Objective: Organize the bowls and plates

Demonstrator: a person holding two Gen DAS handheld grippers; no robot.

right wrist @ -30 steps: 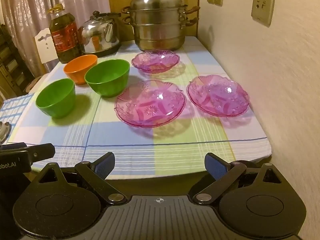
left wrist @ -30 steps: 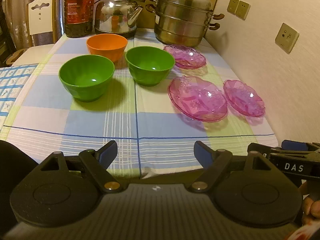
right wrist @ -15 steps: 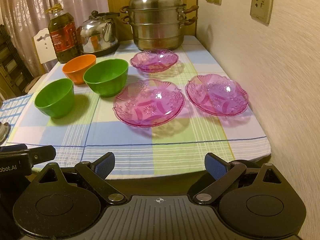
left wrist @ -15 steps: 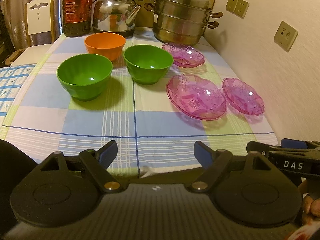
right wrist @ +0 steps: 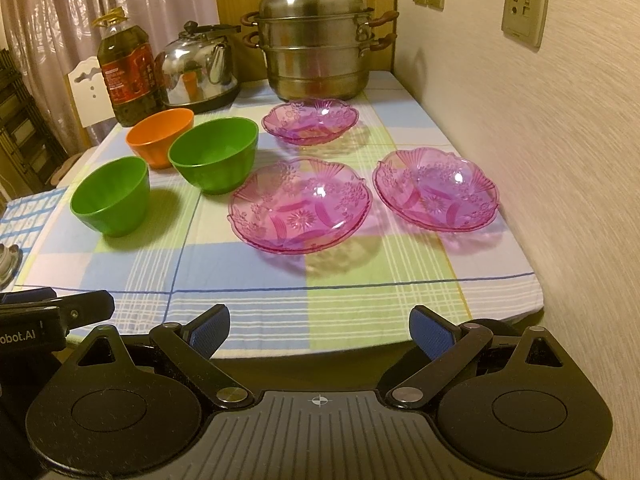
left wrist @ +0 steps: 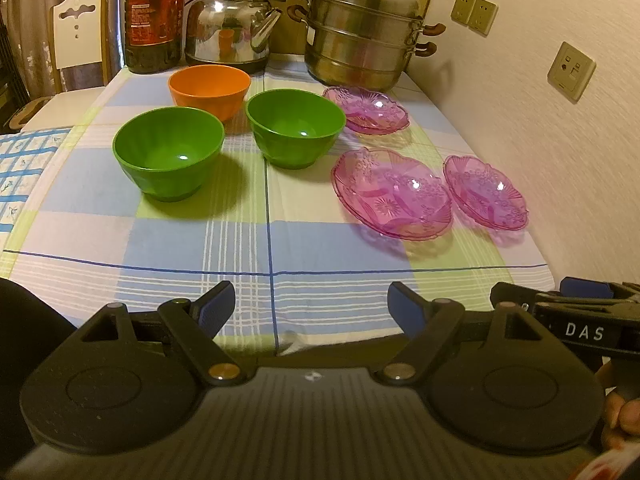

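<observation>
Two green bowls (left wrist: 168,158) (left wrist: 295,133) and an orange bowl (left wrist: 209,90) stand on the checked tablecloth (left wrist: 240,248). Three pink glass plates lie to their right: a near one (right wrist: 300,205), one by the wall (right wrist: 436,189) and a far one (right wrist: 310,120). My left gripper (left wrist: 311,307) hangs open over the table's front edge, well short of the bowls. Held just off the front edge, my right gripper (right wrist: 319,330) is open too, facing the near pink plate. Both hold nothing.
At the back stand a steel stacked steamer pot (left wrist: 362,28), a steel kettle (left wrist: 230,26) and a big oil bottle (left wrist: 154,16). A wall with sockets (right wrist: 524,12) runs along the right edge. A white chair (left wrist: 78,32) is at the far left.
Both grippers have moved slightly forward toward the table, so the bowls and plates appear a little closer. Nothing on the table has moved.
</observation>
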